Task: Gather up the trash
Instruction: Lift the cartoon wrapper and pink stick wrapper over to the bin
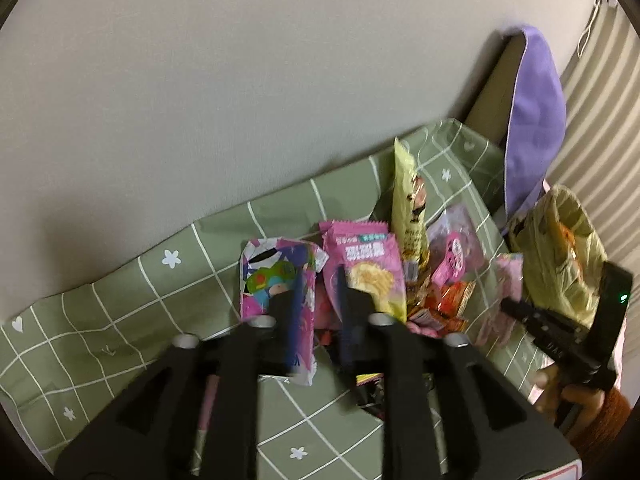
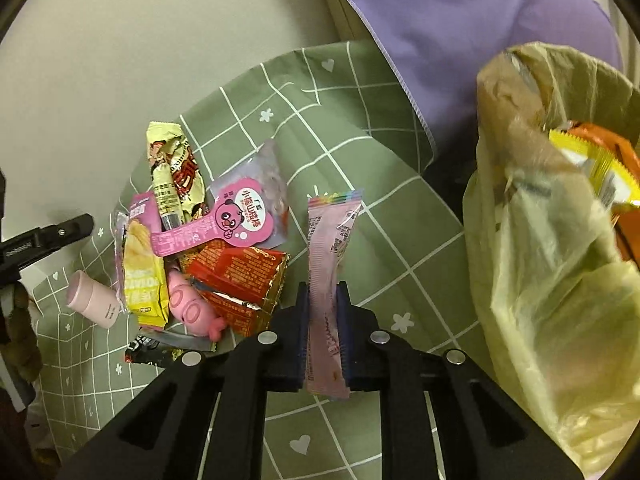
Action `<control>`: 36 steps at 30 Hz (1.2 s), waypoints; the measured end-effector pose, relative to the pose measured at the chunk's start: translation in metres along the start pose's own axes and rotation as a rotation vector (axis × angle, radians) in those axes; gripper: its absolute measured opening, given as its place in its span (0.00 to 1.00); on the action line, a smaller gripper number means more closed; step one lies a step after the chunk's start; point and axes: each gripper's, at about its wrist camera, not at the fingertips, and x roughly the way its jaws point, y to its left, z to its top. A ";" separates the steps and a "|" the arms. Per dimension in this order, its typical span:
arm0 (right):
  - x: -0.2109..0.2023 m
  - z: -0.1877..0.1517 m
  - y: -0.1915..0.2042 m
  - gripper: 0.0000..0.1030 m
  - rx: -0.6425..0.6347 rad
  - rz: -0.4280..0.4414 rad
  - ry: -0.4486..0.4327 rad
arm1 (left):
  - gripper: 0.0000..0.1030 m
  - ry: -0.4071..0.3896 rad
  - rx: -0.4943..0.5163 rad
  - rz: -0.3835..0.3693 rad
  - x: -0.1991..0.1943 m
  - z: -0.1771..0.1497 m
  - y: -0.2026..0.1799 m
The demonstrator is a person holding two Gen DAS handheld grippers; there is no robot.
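A pile of snack wrappers [image 2: 208,248] lies on a green checked cloth [image 2: 360,128]. My right gripper [image 2: 323,300] is shut on a long pale pink stick wrapper [image 2: 330,240], held upright above the cloth, left of a yellowish plastic trash bag [image 2: 552,264] with an orange and yellow wrapper inside. My left gripper [image 1: 318,292] is open over the pile, one finger over a pink and blue cartoon wrapper [image 1: 276,276], the other over a pink chip wrapper [image 1: 368,268]. The bag [image 1: 560,256] and the right gripper [image 1: 508,304] with its pink wrapper show at the right of the left wrist view.
A pink cylindrical bottle [image 2: 94,298] and a pink pig toy [image 2: 192,304] lie at the pile's left edge. A purple cloth [image 2: 480,32] hangs behind the table. A beige wall [image 1: 240,80] runs along the cloth's far edge. A tall yellow wrapper [image 1: 410,196] stands in the pile.
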 end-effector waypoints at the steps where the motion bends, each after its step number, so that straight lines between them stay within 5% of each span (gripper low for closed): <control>1: -0.002 0.001 0.000 0.13 -0.001 0.000 -0.001 | 0.34 0.011 0.004 0.002 0.002 -0.001 0.002; 14: -0.022 -0.008 -0.003 0.12 -0.067 0.011 0.002 | 0.37 0.158 0.000 0.068 0.063 0.005 0.005; 16: -0.025 -0.009 -0.005 0.12 -0.069 0.006 0.001 | 0.15 0.145 -0.021 0.048 0.062 0.008 0.005; 20: -0.030 -0.013 -0.013 0.12 -0.059 0.000 -0.010 | 0.08 0.097 -0.033 0.023 0.051 0.011 -0.002; 36: -0.044 -0.013 -0.007 0.12 -0.069 0.024 -0.036 | 0.06 -0.055 -0.084 -0.144 -0.025 0.015 -0.006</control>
